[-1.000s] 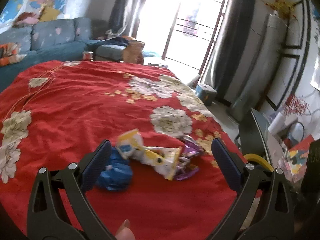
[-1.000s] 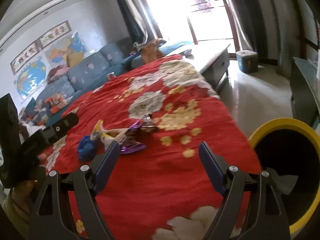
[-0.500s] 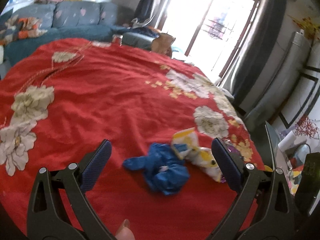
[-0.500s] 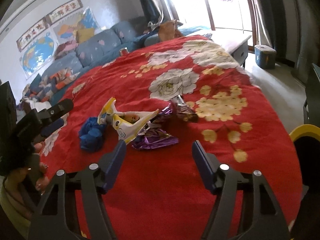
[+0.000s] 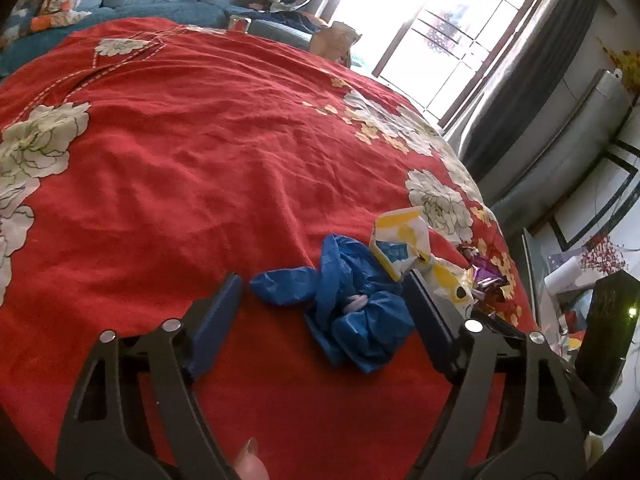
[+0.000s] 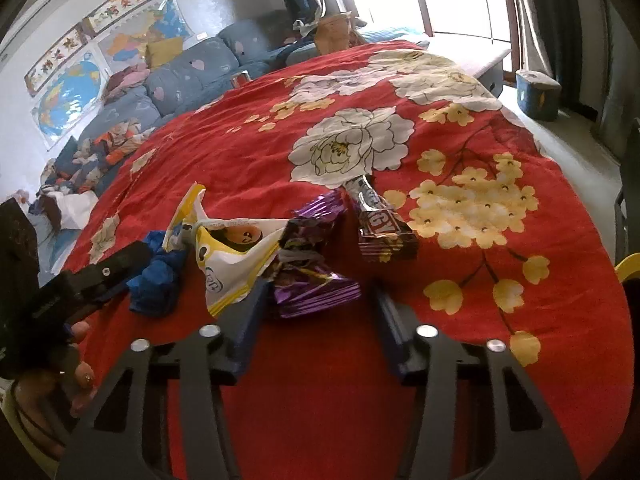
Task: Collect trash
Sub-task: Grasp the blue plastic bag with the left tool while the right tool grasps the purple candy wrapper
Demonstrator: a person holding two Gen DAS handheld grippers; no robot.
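Observation:
A crumpled blue plastic bag (image 5: 348, 300) lies on the red flowered cloth (image 5: 180, 160), between the fingers of my open left gripper (image 5: 324, 292). Beside it lie a yellow-white snack bag (image 5: 404, 246) and purple wrappers (image 5: 486, 276). In the right wrist view my open right gripper (image 6: 320, 296) sits low, its fingers on either side of a purple foil wrapper (image 6: 316, 288). The yellow-white bag (image 6: 228, 252), a dark brown wrapper (image 6: 380, 224) and the blue bag (image 6: 158, 280) lie around it. The left gripper (image 6: 116, 264) shows at the left.
A yellow-rimmed bin (image 6: 628, 268) peeks in at the right edge beside the table. A blue sofa (image 6: 180, 80) with clothes stands behind. A small blue stool (image 6: 536, 94) sits on the floor near the window. A can (image 5: 239, 23) stands at the cloth's far edge.
Both grippers moved down and closer to the trash. The left gripper now straddles the blue bag and has narrowed a little. The right gripper now straddles the purple wrapper.

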